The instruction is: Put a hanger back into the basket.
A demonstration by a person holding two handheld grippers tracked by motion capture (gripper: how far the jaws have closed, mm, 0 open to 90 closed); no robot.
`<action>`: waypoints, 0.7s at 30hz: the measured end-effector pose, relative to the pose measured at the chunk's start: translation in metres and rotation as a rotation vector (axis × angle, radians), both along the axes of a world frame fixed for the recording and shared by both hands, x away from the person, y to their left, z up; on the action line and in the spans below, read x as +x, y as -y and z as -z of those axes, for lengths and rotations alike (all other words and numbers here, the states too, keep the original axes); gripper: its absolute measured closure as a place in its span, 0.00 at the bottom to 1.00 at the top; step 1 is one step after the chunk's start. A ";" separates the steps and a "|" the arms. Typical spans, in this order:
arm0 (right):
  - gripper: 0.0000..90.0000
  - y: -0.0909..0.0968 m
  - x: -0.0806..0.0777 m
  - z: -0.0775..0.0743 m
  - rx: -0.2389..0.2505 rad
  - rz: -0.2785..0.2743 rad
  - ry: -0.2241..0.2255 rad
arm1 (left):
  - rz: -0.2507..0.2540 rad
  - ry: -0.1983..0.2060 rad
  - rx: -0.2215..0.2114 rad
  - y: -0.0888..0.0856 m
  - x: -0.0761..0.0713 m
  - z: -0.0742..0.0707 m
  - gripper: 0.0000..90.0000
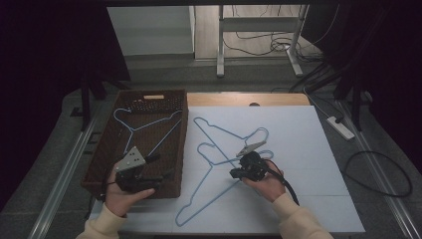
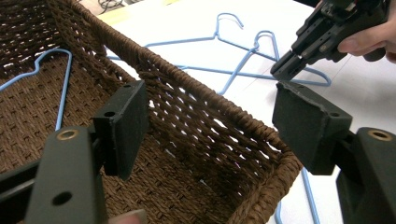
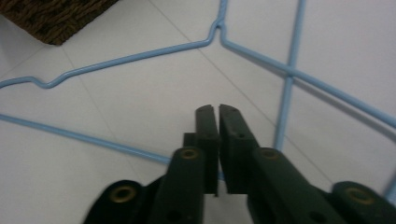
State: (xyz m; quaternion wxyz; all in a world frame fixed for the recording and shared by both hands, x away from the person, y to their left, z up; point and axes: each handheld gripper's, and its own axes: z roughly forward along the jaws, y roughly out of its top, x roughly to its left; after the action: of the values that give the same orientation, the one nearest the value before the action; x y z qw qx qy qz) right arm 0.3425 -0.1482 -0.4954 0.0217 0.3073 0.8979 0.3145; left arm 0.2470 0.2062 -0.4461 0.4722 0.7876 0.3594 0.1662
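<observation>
High view shows two blue wire hangers crossed on the white worktop, a third lying in the brown wicker basket. Right gripper, jaws pressed together, sits at the crossed wires; whether a wire is pinched between them is hidden. Left gripper hovers spread over the basket's near corner.

The high view looks forward and down over the whole bench. The left gripper view sits close over the wicker basket, facing across it. The right gripper view looks down, close above the blue wire hangers, which all three share.
</observation>
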 end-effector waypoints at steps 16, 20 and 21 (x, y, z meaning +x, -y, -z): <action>1.00 -0.003 -0.010 0.013 -0.076 -0.041 -0.052 | 0.002 0.002 0.000 0.000 0.000 -0.001 0.31; 1.00 0.003 -0.015 0.016 -0.090 -0.040 -0.057 | 0.002 0.006 -0.002 0.000 -0.001 -0.003 0.31; 1.00 0.005 -0.016 0.016 -0.085 -0.036 -0.060 | 0.001 0.006 -0.002 0.000 -0.001 -0.003 0.31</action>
State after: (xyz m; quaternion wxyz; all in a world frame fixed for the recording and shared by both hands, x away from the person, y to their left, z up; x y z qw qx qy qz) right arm 0.3260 -0.1529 -0.5112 0.0021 0.2992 0.9160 0.2672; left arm 0.2457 0.2064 -0.4433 0.4742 0.7868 0.3577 0.1677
